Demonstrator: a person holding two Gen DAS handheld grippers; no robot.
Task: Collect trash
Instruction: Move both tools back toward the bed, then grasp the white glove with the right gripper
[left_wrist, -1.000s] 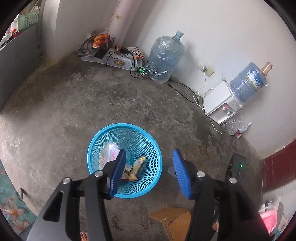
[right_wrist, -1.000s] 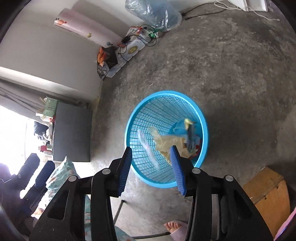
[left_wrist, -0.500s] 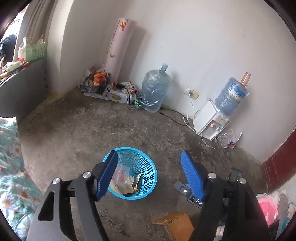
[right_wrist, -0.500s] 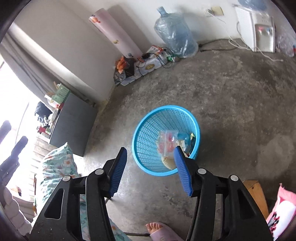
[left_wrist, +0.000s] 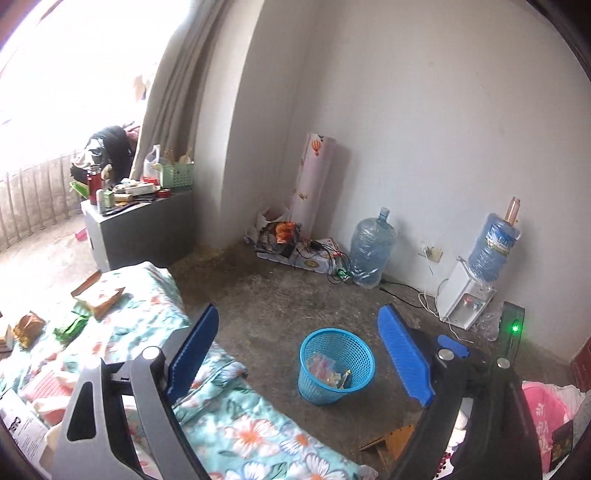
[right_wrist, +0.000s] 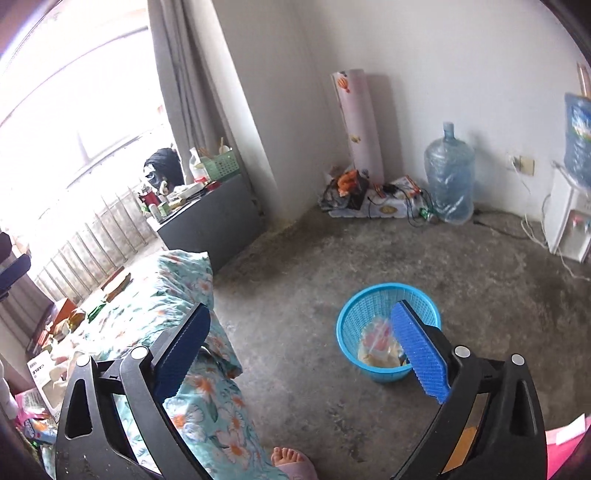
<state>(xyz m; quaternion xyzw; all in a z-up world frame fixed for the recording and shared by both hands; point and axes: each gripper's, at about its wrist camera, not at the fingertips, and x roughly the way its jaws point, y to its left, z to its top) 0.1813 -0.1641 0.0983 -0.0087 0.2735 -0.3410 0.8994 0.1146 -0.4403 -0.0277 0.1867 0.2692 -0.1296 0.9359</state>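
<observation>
1. The bare grey concrete floor (left_wrist: 295, 306) takes up most of the room, and a round blue plastic mesh basket (left_wrist: 356, 345) stands upright on it, well away from the white walls.
2. A mattress under a teal floral cloth (right_wrist: 184, 291) lies on the floor to the left of the basket, its near edge close to the basket but not touching.
3. A dark grey cabinet (right_wrist: 218, 218) stands beyond the far end of the mattress, further from the basket, its top crowded with small items.
4. A tall pale roll printed with balloons (left_wrist: 312, 181) leans in the wall corner behind the basket.
5. A clear blue water jug (right_wrist: 448, 177) stands on the floor at the wall behind the basket, to the right of the roll.
6. A white water dispenser (left_wrist: 463, 301) carrying an upturned blue bottle stands at the wall to the right of the basket.
7. The left gripper (left_wrist: 303, 349) has just been opening; its blue pads are wide apart with nothing between them, and the basket shows through the gap.
8. The right gripper (right_wrist: 299, 347) has likewise just been opening; its jaws are spread wide and empty, and its right pad overlaps the basket in view.
9. Crumpled wrappers and plastic packets (left_wrist: 327, 371), the collected trash, lie at the bottom of the basket.
10. Several more packets (left_wrist: 74, 314) lie on the mattress cloth, well apart from the basket.
11. A bare foot (right_wrist: 291, 458) rests on the floor below the basket in the right wrist view, beside the mattress edge.
</observation>
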